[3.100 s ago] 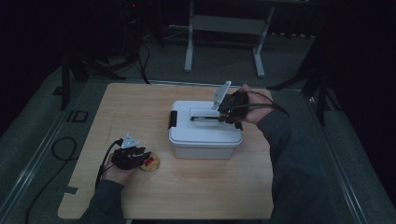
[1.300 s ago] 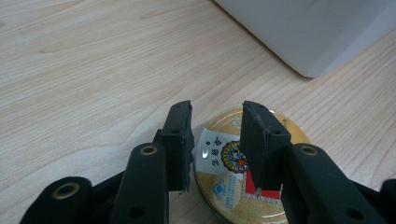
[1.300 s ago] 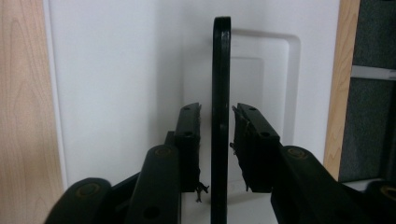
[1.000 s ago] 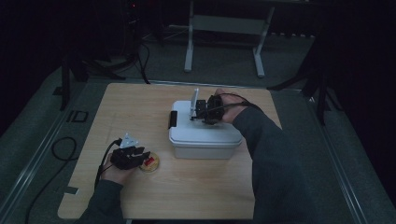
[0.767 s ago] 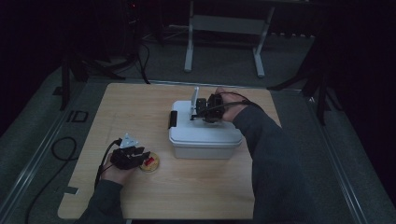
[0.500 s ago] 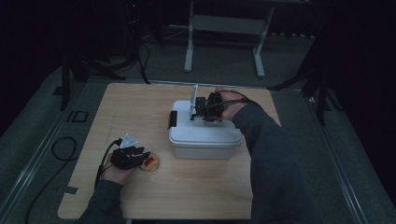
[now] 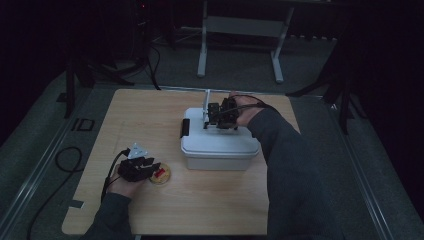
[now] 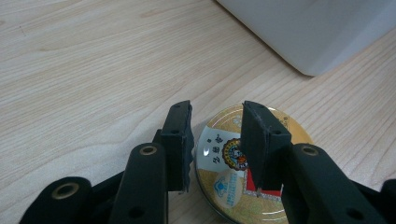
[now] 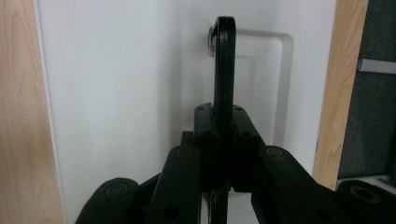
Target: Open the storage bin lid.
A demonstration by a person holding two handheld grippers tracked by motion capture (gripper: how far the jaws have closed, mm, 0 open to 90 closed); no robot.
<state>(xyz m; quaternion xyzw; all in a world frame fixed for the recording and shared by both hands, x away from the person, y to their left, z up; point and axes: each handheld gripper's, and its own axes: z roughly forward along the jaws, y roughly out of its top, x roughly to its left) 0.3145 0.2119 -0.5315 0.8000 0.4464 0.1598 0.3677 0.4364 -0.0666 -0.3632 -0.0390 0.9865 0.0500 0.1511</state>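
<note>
A white lidded box (image 7: pixel 220 144) stands in the middle of the wooden table (image 7: pixel 145 112). On its lid, my right gripper (image 7: pixel 220 116) is shut on the box's black carry handle (image 9: pixel 223 60), which stands upright between the jaws (image 9: pixel 223 116). A round gold tin (image 7: pixel 161 174) with a red label lies near the table's front left. My left gripper (image 7: pixel 151 167) hovers just over it. Its jaws (image 8: pixel 215 122) are partly open: one is by the rim of the tin (image 8: pixel 219 156), the other over its top, and neither squeezes it. The box's corner (image 8: pixel 317 32) shows beyond.
A black latch (image 7: pixel 184 128) sits on the box's left side. A cable (image 7: pixel 65 160) loops on the floor left of the table. A metal stand (image 7: pixel 240 25) is behind the far edge. Bare wood lies left of and in front of the box.
My right gripper slid left across the lid to the handle and has stayed there for the last second. My left gripper and the tin have not moved.
</note>
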